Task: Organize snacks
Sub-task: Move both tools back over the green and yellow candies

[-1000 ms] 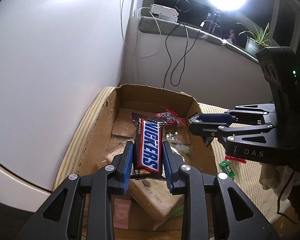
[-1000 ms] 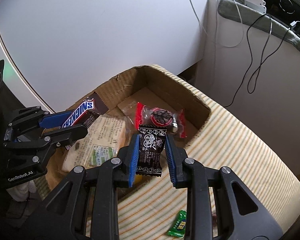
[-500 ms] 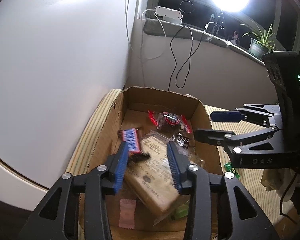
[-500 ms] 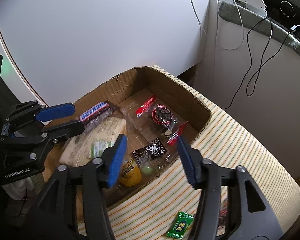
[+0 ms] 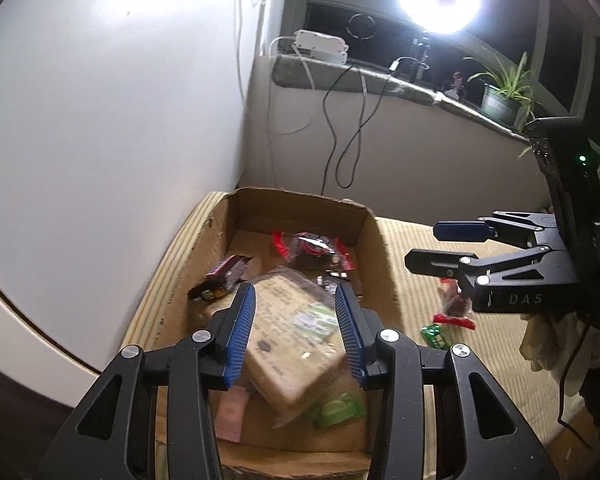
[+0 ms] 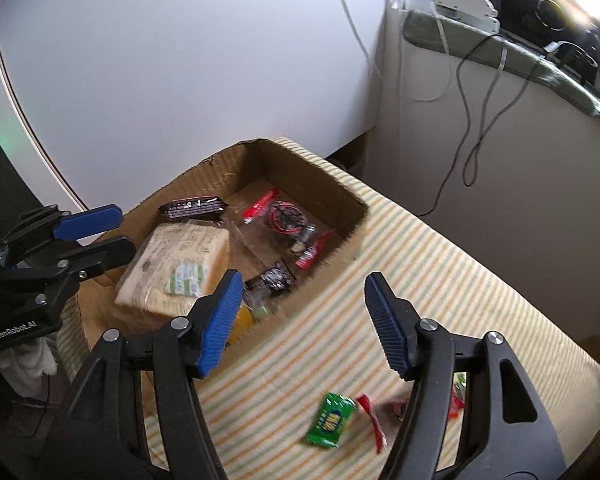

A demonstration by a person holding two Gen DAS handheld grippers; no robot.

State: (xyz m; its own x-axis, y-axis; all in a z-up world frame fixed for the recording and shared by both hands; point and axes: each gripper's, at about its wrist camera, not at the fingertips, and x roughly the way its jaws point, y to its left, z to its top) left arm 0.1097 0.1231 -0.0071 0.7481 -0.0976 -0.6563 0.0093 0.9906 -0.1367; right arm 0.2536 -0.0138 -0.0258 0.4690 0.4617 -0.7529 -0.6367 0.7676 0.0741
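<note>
Right wrist view looked down on a cardboard box (image 6: 342,194) sitting on a striped cloth (image 6: 440,264), its floor already littered with wrapped snacks. Biggest among them was a tan bread loaf in clear film (image 6: 180,264), likely soft and easily crushed, best taken across its short sides. Beside it lay a chocolate bar (image 6: 192,208), stiff and light, and a red-ended packet (image 6: 286,218) that looked crinkly and slippery. Outside the box, on the cloth near the camera, sat a small green candy (image 6: 331,420) and a blurred red wrapper (image 6: 374,420); both appeared feather-light and flat, probably best pinched across the middle rather than by a loose end. The right gripper (image 6: 304,328) hung over the cloth beside the box's edge, jaws parted wide and empty. The left gripper (image 5: 296,336) hovered above the loaf, jaws moderately apart, nothing between them
</note>
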